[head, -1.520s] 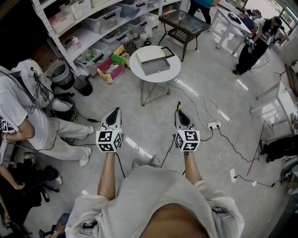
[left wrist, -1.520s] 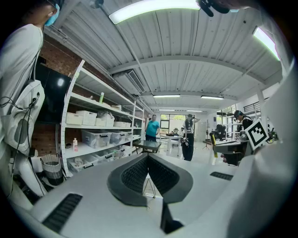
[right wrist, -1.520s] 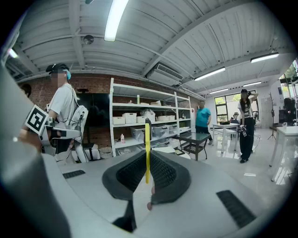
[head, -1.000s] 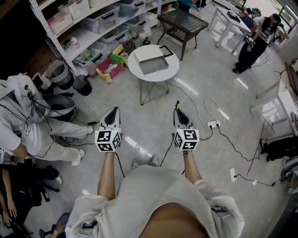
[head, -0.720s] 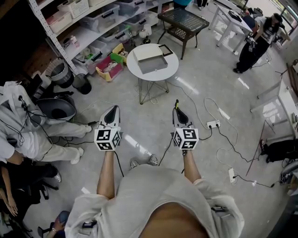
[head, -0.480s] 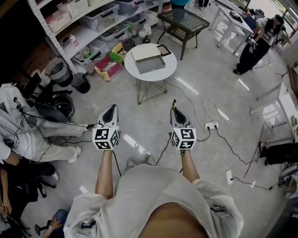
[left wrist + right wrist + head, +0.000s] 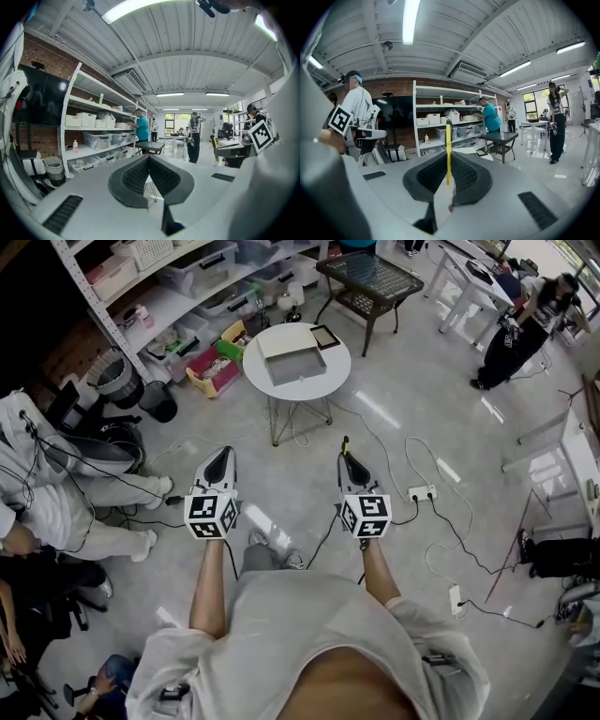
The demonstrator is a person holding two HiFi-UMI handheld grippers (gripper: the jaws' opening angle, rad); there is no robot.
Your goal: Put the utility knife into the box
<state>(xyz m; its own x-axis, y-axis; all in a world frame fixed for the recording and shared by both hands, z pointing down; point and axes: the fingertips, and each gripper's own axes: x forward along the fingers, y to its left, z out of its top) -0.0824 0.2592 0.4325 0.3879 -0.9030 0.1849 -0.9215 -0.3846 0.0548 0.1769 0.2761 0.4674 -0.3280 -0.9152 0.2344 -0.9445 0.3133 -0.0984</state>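
An open grey box (image 7: 294, 354) with its pale lid beside it lies on a small round white table (image 7: 260, 382) some way ahead of me. Both grippers are held out level over the floor, well short of the table. My right gripper (image 7: 348, 458) (image 7: 448, 161) is shut on a thin yellow utility knife (image 7: 448, 150) (image 7: 344, 442), which sticks out upright past the tips. My left gripper (image 7: 222, 457) (image 7: 149, 161) is shut with nothing in it.
White shelves with storage bins (image 7: 178, 292) line the back left, with crates (image 7: 214, 367) on the floor below them. A black glass-topped table (image 7: 368, 276) stands behind the round one. Cables and a power strip (image 7: 419, 493) cross the floor. A seated person (image 7: 47, 484) is at left.
The view has crept forward toward the round table. Both grippers keep the same pose, the knife still in the right one. The seated person at left has shifted toward the frame's edge.
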